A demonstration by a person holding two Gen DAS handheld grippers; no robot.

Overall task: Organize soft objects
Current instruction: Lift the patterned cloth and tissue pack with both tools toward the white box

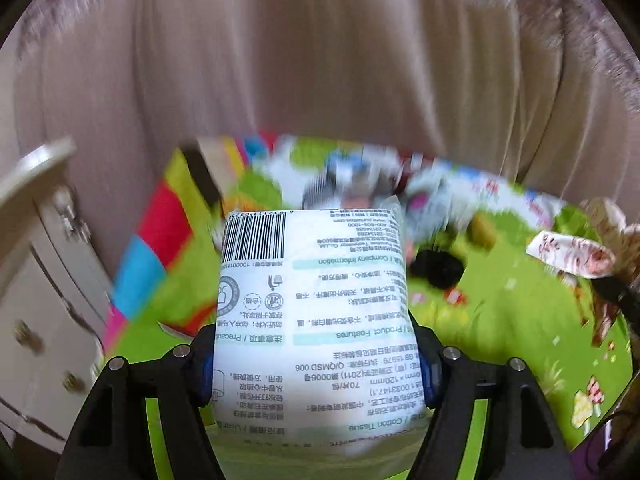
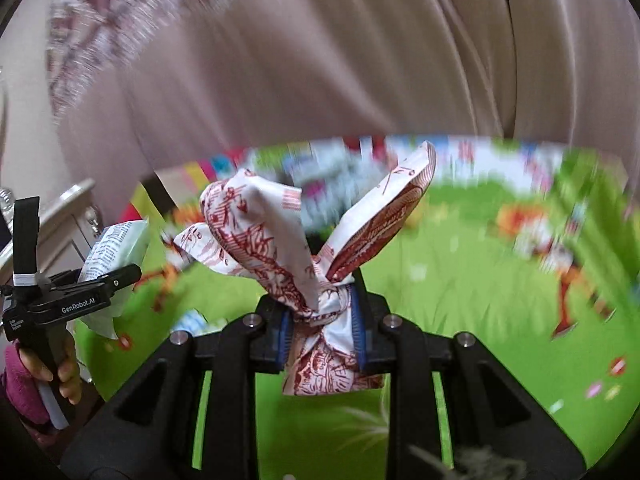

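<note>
**Both grippers loaded above the play mat**

Black fingers of the left gripper [image 1: 316,368] fill the bottom of its own view, pressed against both sides of a white pack of cotton tissues [image 1: 312,320]. The pack stands up between them, printed side facing the camera with the text upside down and a barcode at its 11 o'clock corner. Seen from the right wrist, this same gripper [image 2: 120,276] sits at 9 o'clock, a hand [image 2: 60,368] in a pink sleeve [image 2: 20,384] around its handle, the tissue pack [image 2: 116,248] sticking out ahead of it.

The right gripper [image 2: 320,332] is nearly closed, pinching a white cloth with a red print [image 2: 280,248] at its bunched middle. Two loose flaps rise from the pinch, one toward 11 o'clock, one toward 1 o'clock. From the left wrist the cloth [image 1: 572,256] shows at 3 o'clock.

Below both lies a bright green play mat [image 2: 460,300], blurred. A beige curtain [image 1: 320,60] hangs behind, and a cream cabinet [image 1: 44,280] stands at 9 o'clock.
</note>
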